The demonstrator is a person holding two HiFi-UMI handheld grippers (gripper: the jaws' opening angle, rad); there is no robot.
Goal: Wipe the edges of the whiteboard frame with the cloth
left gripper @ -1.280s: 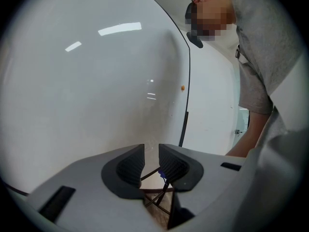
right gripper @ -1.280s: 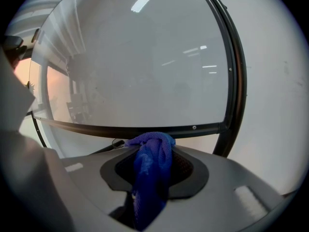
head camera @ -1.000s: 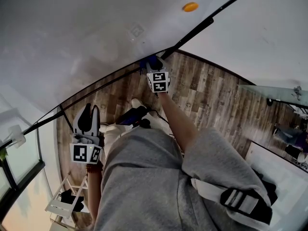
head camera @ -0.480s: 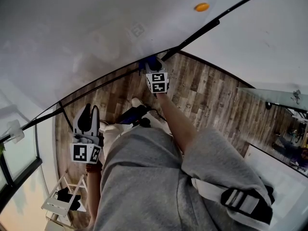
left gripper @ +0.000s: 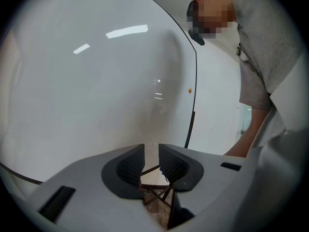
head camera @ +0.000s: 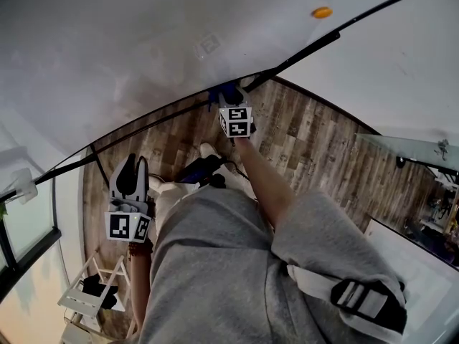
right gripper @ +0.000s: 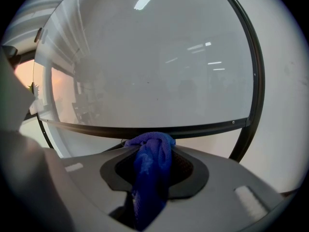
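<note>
Head view: the right gripper [head camera: 229,97] is raised to the lower edge of the whiteboard frame [head camera: 301,53], with the blue cloth [head camera: 224,92] at its tip. The left gripper [head camera: 132,169] hangs low, well apart from the frame.

Left gripper view: the jaws stand slightly apart with nothing between them, facing the whiteboard [left gripper: 96,81].

Right gripper view: the jaws are clamped on the cloth, whose bunched top meets the black bottom rail.
</note>
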